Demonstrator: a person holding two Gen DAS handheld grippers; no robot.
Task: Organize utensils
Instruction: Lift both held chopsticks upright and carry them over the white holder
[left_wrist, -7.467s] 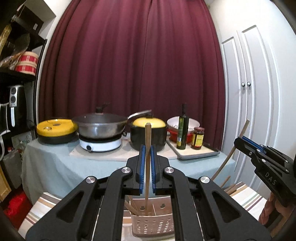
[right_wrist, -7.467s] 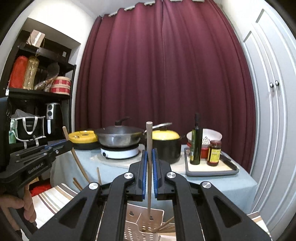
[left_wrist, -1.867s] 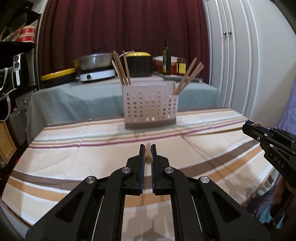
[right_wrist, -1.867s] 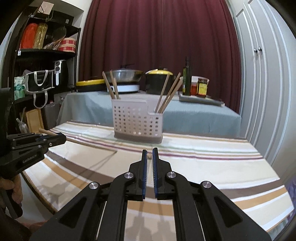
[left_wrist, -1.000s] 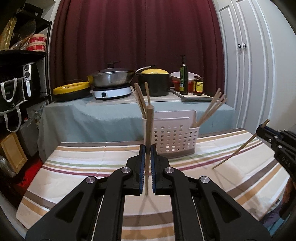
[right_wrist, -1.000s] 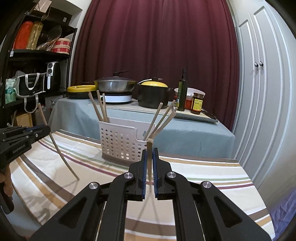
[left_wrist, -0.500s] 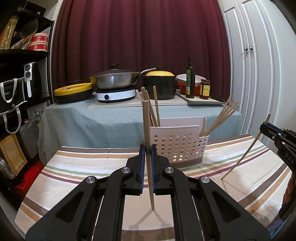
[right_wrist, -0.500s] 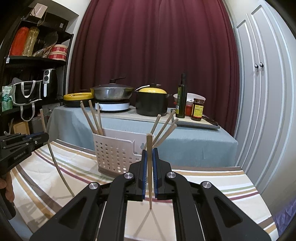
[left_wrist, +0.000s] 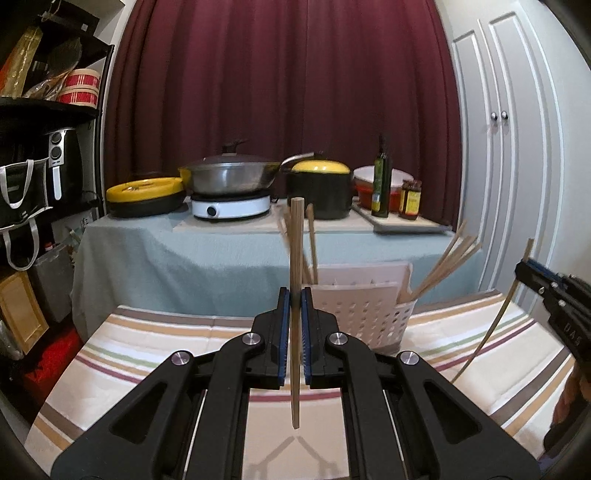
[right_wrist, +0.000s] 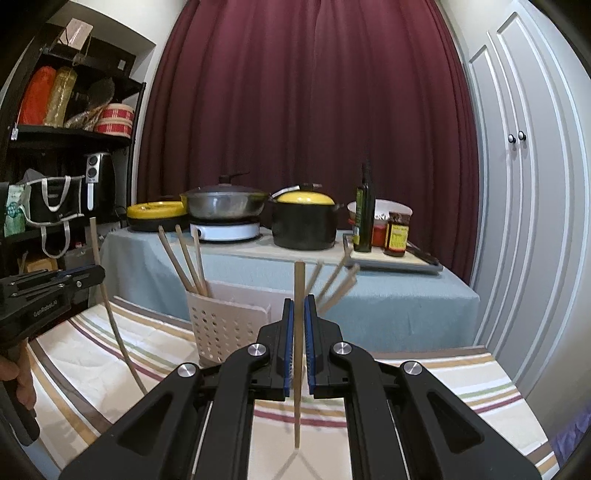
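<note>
Claws (left_wrist: 294, 299) (right_wrist: 299, 306) gripping chopsticks (left_wrist: 295, 258) (right_wrist: 298, 295), basket (left_wrist: 364, 314) ahead

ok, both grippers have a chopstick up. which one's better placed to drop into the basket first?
Probably left. The left gripper holds its chopstick upright, lined up in front of the basket's left group. The right gripper holds its chopstick upright too, but the basket sits off to its left.

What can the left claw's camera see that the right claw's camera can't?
Only the left camera shows the right claw from the side, gripping its chopstick. Only the right camera shows the left claw from the side with its chopstick, plus the top shelf's orange roll. Both show the white basket holding chopsticks, the striped tablecloth, the pots and the curtain.
</note>
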